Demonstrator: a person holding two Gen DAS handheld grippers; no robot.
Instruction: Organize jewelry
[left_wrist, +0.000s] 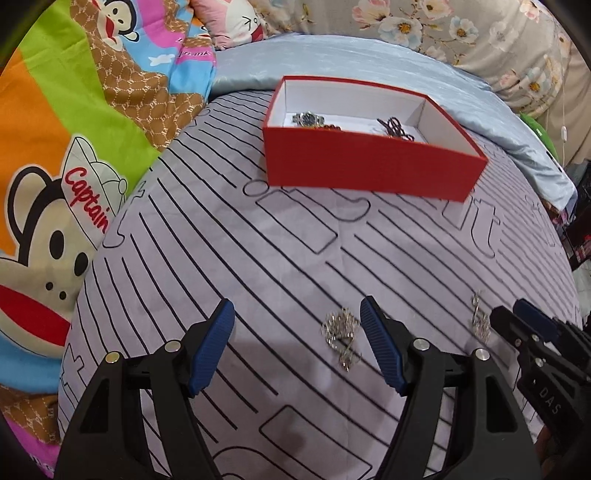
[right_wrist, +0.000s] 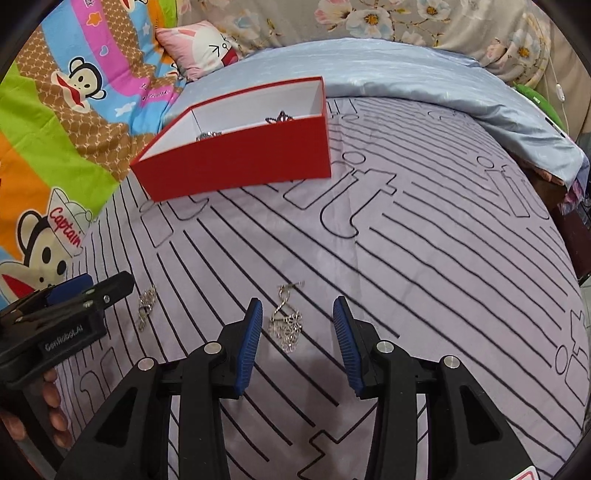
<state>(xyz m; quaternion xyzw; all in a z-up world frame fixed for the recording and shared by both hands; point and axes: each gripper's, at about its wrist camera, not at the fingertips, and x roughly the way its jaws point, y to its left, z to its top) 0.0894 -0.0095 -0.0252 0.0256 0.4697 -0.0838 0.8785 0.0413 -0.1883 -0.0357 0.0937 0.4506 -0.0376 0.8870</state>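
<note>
A red box (left_wrist: 369, 168) with a white inside stands on the striped lilac sheet; a watch (left_wrist: 308, 119) and a dark beaded piece (left_wrist: 395, 128) lie in it. The box also shows in the right wrist view (right_wrist: 240, 158). My left gripper (left_wrist: 297, 325) is open, low over the sheet, with a silver chain (left_wrist: 341, 338) lying just inside its right finger. My right gripper (right_wrist: 297, 321) is open around a second silver chain (right_wrist: 288, 326), which lies on the sheet between the fingers. That chain also shows in the left wrist view (left_wrist: 480, 323) beside the right gripper's tips.
A bright cartoon monkey blanket (left_wrist: 55, 166) lies bunched to the left. A pale blue satin cover (left_wrist: 369, 59) and floral bedding (left_wrist: 461, 29) lie behind the box. A pink pillow (right_wrist: 207, 48) sits at the back. The bed's edge drops off at the right.
</note>
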